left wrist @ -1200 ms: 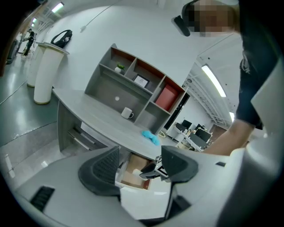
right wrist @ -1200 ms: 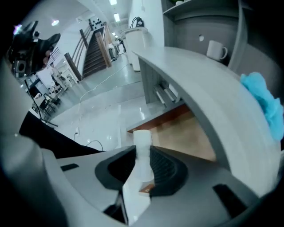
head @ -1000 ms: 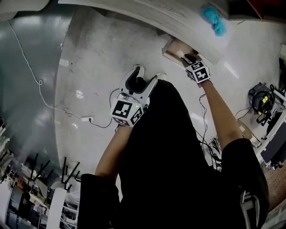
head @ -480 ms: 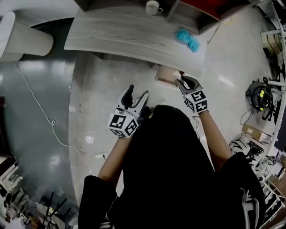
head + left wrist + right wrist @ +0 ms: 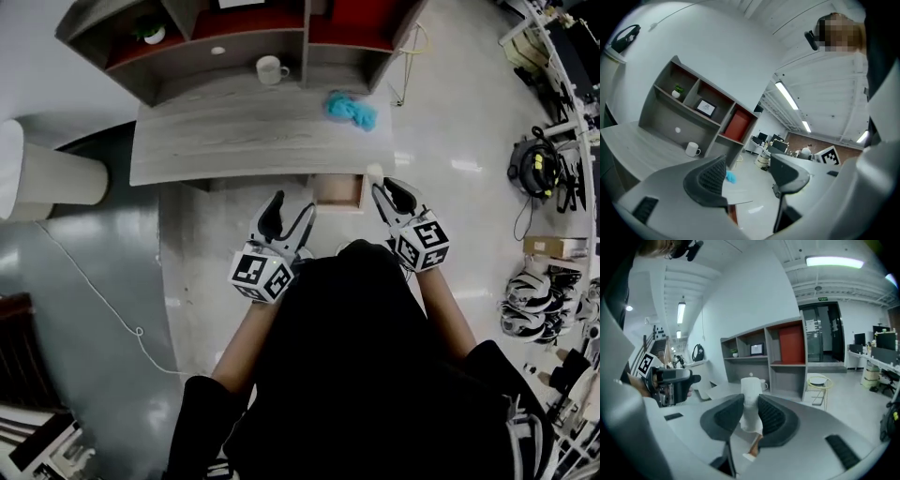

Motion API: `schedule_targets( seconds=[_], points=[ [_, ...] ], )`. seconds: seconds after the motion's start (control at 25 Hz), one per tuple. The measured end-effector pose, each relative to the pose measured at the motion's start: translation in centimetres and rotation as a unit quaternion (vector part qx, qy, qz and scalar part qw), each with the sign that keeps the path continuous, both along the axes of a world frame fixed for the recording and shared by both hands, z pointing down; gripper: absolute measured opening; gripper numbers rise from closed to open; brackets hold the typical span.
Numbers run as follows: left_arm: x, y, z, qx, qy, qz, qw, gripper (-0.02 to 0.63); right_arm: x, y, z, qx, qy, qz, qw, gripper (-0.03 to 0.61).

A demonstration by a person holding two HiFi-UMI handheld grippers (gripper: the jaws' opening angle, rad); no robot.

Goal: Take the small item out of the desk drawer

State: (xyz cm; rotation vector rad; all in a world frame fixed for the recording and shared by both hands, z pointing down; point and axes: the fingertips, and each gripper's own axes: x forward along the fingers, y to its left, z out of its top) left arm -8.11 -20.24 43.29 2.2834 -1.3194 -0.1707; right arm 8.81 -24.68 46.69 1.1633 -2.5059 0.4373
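The desk drawer (image 5: 337, 191) stands pulled open under the grey wooden desk (image 5: 234, 141). My right gripper (image 5: 386, 190) hovers just right of the drawer, shut on a small white item (image 5: 375, 172). In the right gripper view the white item (image 5: 751, 401) sticks up between the two ribbed pads (image 5: 772, 417), above the desk. My left gripper (image 5: 292, 206) hangs left of the drawer, over the floor, its jaws open. Nothing lies between the pads (image 5: 711, 174) of my left gripper (image 5: 747, 177) in the left gripper view.
A white mug (image 5: 270, 68) and a blue cloth (image 5: 351, 110) sit on the desk, with a shelf unit (image 5: 187, 37) behind them. A white cylinder (image 5: 47, 178) stands at the left, a cable (image 5: 103, 300) trails over the floor, and a yellow-black machine (image 5: 534, 169) is at the right.
My right gripper has come back out of the drawer with the white item in it. The head view has swung so the whole desk shows. My left gripper stays open.
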Motion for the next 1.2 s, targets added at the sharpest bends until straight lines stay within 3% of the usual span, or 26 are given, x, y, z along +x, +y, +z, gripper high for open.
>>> schedule_targets(
  seconds=[0.2, 0.56, 0.68, 0.92, 1.2],
  points=[
    [2.1, -2.3, -1.9, 0.023, 0.002, 0.046, 0.9987, 0.278, 2.6, 0.3, -3.3, 0.034, -0.029, 0.067, 0.997, 0.1],
    [4.3, -4.0, -4.5, 0.061, 0.016, 0.082, 0.9946, 0.27, 4.4, 0.7, -6.2, 0.058, -0.048, 0.102, 0.992, 0.1],
    [4.5, -3.7, -4.9, 0.062, 0.026, 0.089, 0.9937, 0.208, 4.7, 1.0, -6.8, 0.06, -0.052, 0.111, 0.991, 0.1],
    [4.6, -2.7, -4.6, 0.063, -0.007, 0.102, 0.9927, 0.027, 4.8, 1.7, -7.4, 0.064, -0.049, 0.118, 0.99, 0.1],
    [3.1, -2.7, -4.9, 0.068, -0.024, 0.066, 0.9952, 0.018, 5.0, 2.3, -7.8, 0.079, -0.039, 0.123, 0.988, 0.1]
  ],
)
